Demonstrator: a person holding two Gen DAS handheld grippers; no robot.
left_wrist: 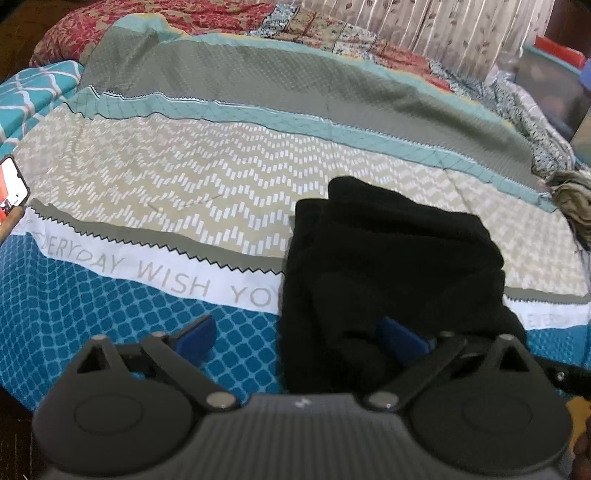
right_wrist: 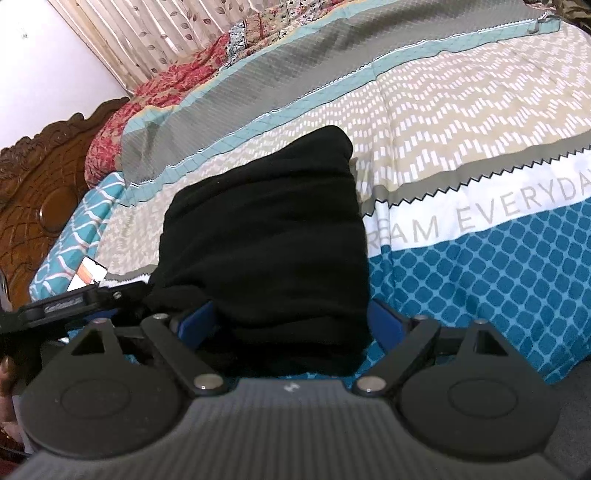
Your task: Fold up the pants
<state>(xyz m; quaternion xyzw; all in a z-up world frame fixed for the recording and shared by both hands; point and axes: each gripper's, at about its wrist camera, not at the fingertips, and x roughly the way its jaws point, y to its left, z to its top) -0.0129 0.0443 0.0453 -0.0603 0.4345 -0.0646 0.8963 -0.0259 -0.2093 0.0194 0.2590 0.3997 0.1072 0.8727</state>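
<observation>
The black pants (left_wrist: 395, 266) lie folded into a thick stack on the patterned bedspread (left_wrist: 166, 177). My left gripper (left_wrist: 299, 334) stands wide open at the stack's near left corner. Its right pad (left_wrist: 400, 338) is over the black cloth and its left pad (left_wrist: 197, 332) is over the blue part of the bedspread. In the right wrist view the pants (right_wrist: 266, 236) fill the middle. My right gripper (right_wrist: 290, 323) is open wide, and the stack's near end sits between its blue pads (right_wrist: 195, 325). Whether those pads touch the cloth I cannot tell.
A lit phone (left_wrist: 11, 192) lies at the bed's left edge, by a carved wooden headboard (right_wrist: 44, 184). A red floral quilt (left_wrist: 147, 26) and curtains (left_wrist: 443, 29) run along the far side. Crumpled olive cloth (left_wrist: 572, 199) sits at the far right.
</observation>
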